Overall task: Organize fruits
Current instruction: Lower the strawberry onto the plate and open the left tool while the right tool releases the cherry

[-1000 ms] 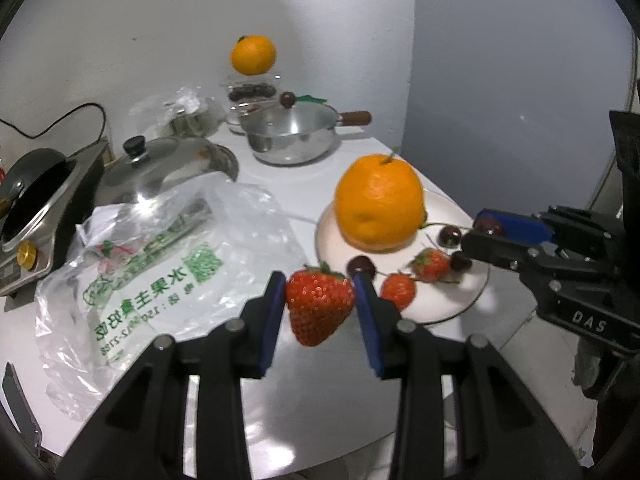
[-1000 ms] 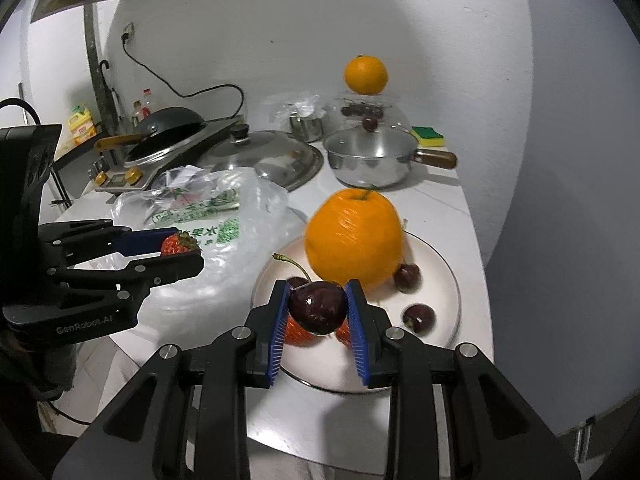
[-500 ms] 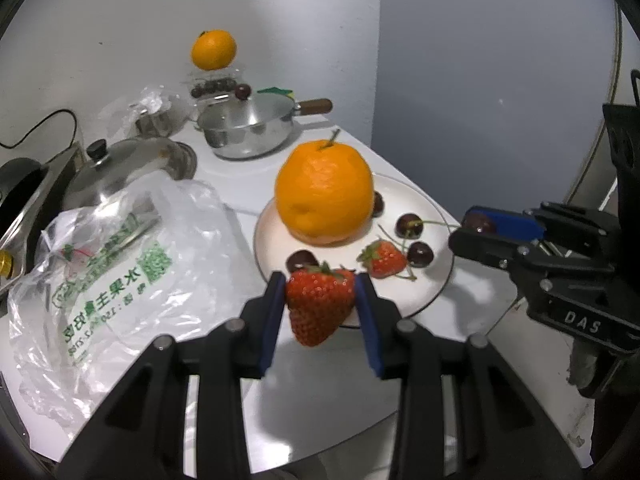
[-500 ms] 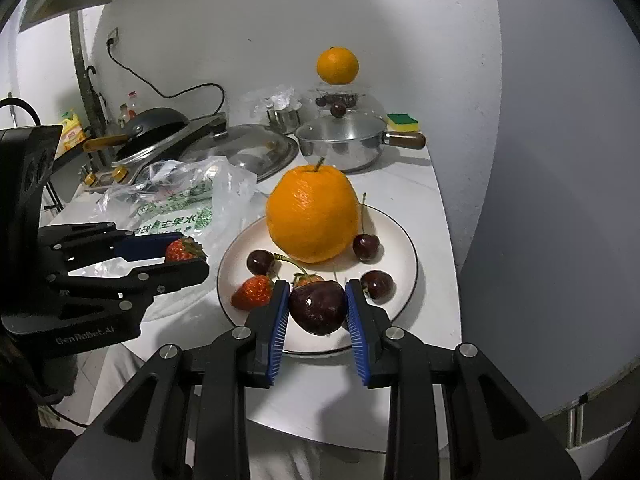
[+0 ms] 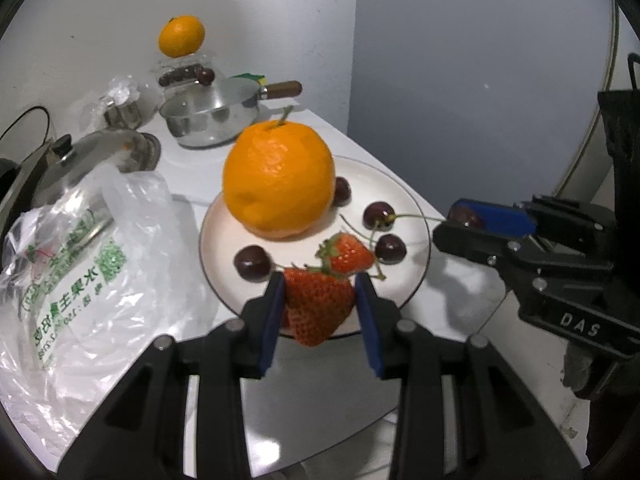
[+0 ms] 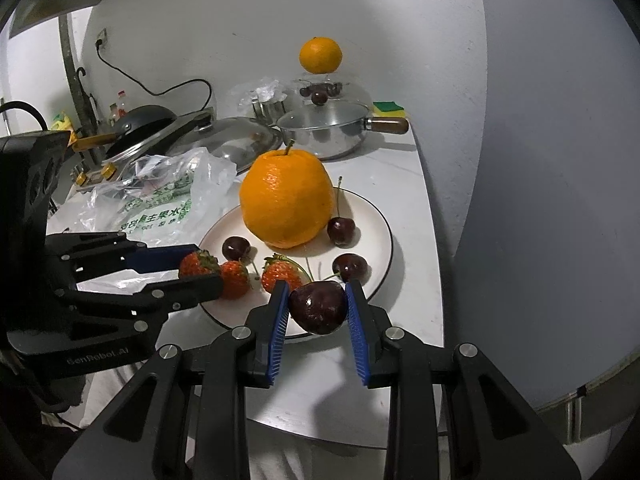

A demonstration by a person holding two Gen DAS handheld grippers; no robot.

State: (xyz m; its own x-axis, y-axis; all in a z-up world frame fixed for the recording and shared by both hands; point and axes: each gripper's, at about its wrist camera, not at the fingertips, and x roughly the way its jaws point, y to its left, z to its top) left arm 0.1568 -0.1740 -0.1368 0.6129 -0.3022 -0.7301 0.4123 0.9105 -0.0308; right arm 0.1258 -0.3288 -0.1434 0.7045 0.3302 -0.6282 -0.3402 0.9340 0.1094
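Note:
A white plate (image 5: 400, 184) (image 6: 380, 224) holds a big orange (image 5: 278, 178) (image 6: 286, 200), several dark cherries (image 5: 251, 262) (image 6: 341, 230) and loose strawberries (image 5: 348, 254) (image 6: 280, 274). My left gripper (image 5: 320, 300) (image 6: 196, 270) is shut on a strawberry (image 5: 318, 308) (image 6: 196, 264) over the plate's near-left rim. My right gripper (image 6: 318, 306) (image 5: 456, 220) is shut on a dark cherry (image 6: 318, 306) (image 5: 462, 214) just above the plate's near-right rim.
A crumpled plastic bag (image 5: 84, 264) (image 6: 168, 200) lies left of the plate. Behind stand a steel saucepan (image 5: 208, 118) (image 6: 328, 132), a pot lid (image 5: 92, 160) (image 6: 232, 140), a clear box of cherries topped by an orange (image 5: 182, 36) (image 6: 320, 54), and a cooker (image 6: 136, 124). The counter edge runs right of the plate.
Both grippers have moved toward the plate with their fruit. The strawberry now hangs over the plate's near rim and the cherry near its right rim. Both stay shut.

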